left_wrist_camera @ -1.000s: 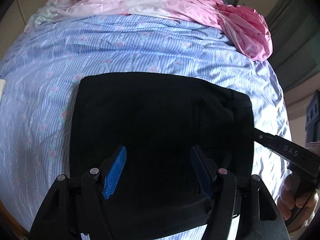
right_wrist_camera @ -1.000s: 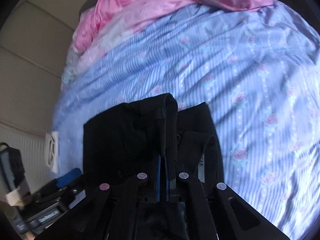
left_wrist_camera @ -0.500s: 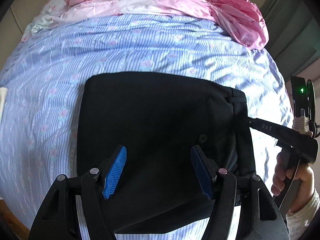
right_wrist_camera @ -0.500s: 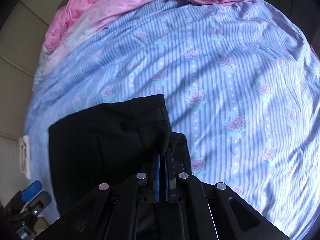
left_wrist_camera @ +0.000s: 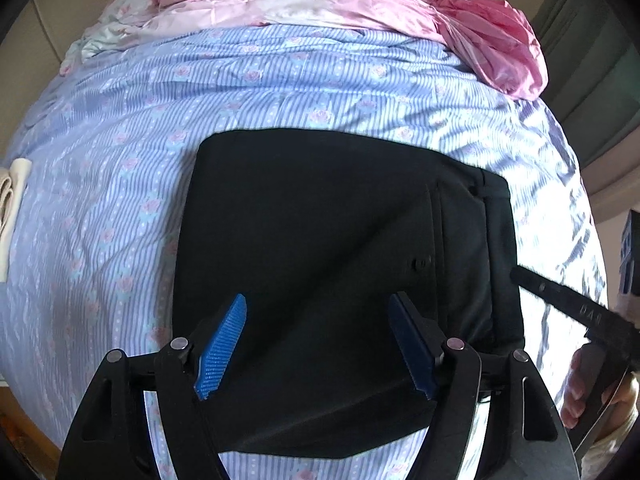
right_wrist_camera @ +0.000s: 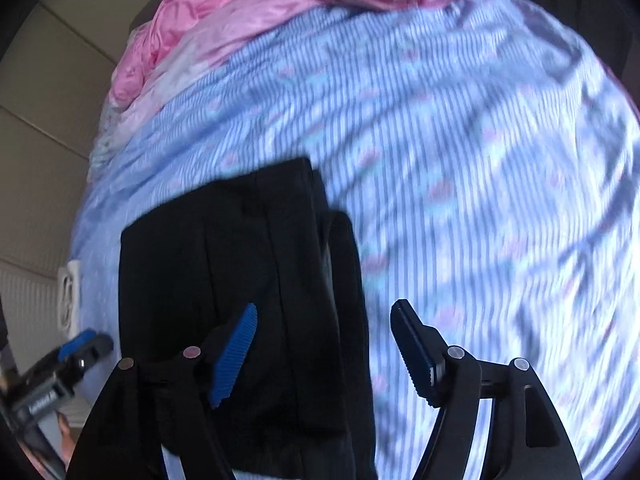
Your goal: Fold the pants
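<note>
Black pants (left_wrist_camera: 320, 240) lie folded into a flat rectangle on the blue striped bed sheet (left_wrist_camera: 120, 160). The waistband is on the right side in the left wrist view. My left gripper (left_wrist_camera: 318, 344) is open and empty, hovering over the near edge of the pants. In the right wrist view the pants (right_wrist_camera: 240, 264) lie at lower left. My right gripper (right_wrist_camera: 324, 352) is open and empty, over the waistband edge. The right gripper's body also shows in the left wrist view (left_wrist_camera: 576, 312), beside the pants.
A crumpled pink satin cover (left_wrist_camera: 360, 0) is piled at the far end of the bed, also in the right wrist view (right_wrist_camera: 280, 12). A white object (left_wrist_camera: 12, 196) lies at the left bed edge. The wooden bed frame (left_wrist_camera: 24, 440) shows at lower left.
My right gripper was shut on the waistband edge of the pants; it has opened and let go. The pants now lie flat. The left gripper stays open, nearly still.
</note>
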